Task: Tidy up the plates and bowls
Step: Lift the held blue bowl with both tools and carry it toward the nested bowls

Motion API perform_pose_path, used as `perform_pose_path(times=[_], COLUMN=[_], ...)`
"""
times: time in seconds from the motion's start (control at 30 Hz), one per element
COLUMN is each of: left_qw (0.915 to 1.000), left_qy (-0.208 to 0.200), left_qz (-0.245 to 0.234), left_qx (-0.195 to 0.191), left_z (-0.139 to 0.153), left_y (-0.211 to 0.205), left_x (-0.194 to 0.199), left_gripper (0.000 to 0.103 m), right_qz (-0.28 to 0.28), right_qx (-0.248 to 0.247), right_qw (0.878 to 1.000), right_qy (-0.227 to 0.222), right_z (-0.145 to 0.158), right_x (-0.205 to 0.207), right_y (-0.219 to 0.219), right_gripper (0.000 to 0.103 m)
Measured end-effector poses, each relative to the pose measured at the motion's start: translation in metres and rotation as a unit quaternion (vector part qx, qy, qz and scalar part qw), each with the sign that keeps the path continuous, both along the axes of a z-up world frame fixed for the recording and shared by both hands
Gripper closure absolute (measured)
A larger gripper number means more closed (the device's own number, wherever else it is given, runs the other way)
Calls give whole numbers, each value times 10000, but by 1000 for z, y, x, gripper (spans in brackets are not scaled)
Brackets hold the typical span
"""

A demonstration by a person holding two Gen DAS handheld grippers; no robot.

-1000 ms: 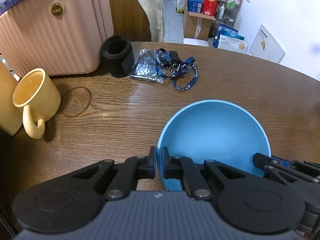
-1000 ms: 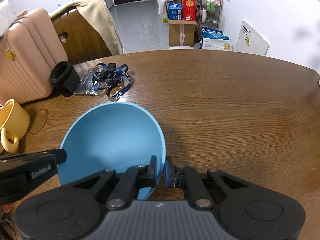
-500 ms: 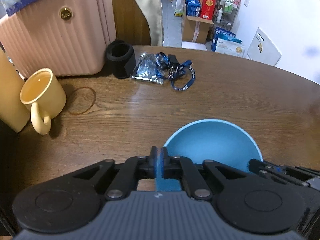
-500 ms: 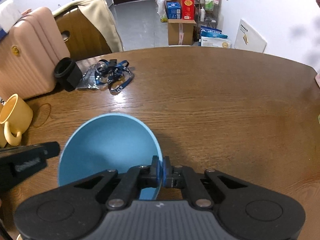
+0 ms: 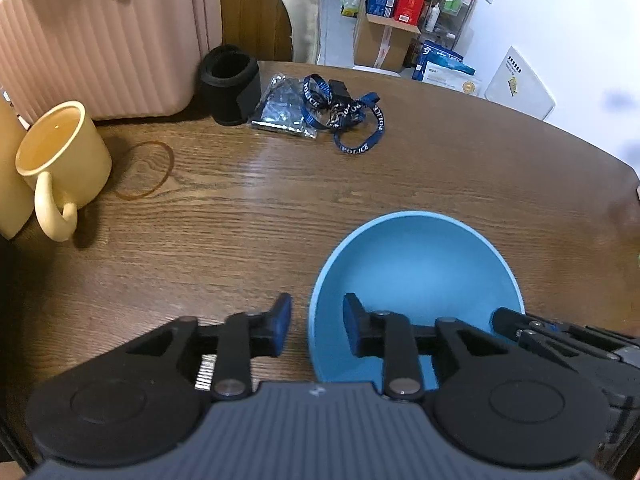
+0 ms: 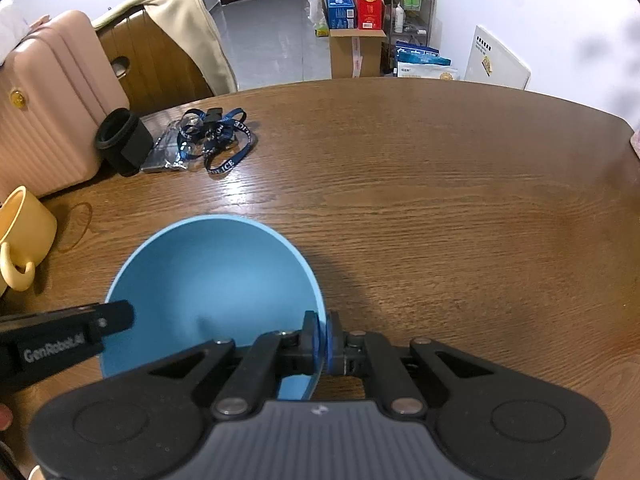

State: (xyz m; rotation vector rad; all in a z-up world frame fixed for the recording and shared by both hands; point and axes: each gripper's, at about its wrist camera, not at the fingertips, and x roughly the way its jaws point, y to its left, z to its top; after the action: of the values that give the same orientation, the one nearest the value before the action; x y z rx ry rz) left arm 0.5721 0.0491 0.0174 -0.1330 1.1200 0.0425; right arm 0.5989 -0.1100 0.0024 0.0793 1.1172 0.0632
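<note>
A blue bowl [image 5: 420, 272] rests on the brown wooden table [image 5: 280, 208], and it also fills the lower left of the right wrist view as the same blue bowl [image 6: 208, 280]. My left gripper [image 5: 316, 328] straddles the bowl's left rim; its jaws are opening, one pad inside and one outside, neither pressing on the rim. My right gripper [image 6: 322, 340] is shut on the bowl's right rim, pads pinching the thin wall. The right gripper's fingertips [image 5: 516, 320] show at the bowl's right side in the left wrist view.
A yellow mug [image 5: 60, 168] stands at the left beside a rubber band [image 5: 144, 176]. A black cup sleeve [image 5: 230, 84], a plastic bag and a blue lanyard [image 5: 348, 120] lie at the far edge. A pink suitcase [image 5: 100, 36] stands behind, a chair with a coat [image 6: 168, 56] beyond.
The left gripper's jaws have parted and let go of the bowl's left rim. The bowl has come down to rest level on the table. The right gripper stays clamped on the right rim.
</note>
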Motion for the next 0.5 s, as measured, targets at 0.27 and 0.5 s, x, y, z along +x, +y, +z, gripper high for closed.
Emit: perform_pose_path(times=[0.27,0.5], left_qw=[9999,9999], left_qy=[26,-50], left_qz=[-28,22], left_qx=[112,139], left_z=[-5,1], left_y=[-4,-6], left_x=[-2,-6], left_gripper=[97,97], right_qz=[-1,-46], right_qx=[-37,46], right_qw=[10000,10000], right_qy=[7,29], right_z=[-2,0], right_x=[0,-5], right_y=[1,-3], right_gripper=[99,99])
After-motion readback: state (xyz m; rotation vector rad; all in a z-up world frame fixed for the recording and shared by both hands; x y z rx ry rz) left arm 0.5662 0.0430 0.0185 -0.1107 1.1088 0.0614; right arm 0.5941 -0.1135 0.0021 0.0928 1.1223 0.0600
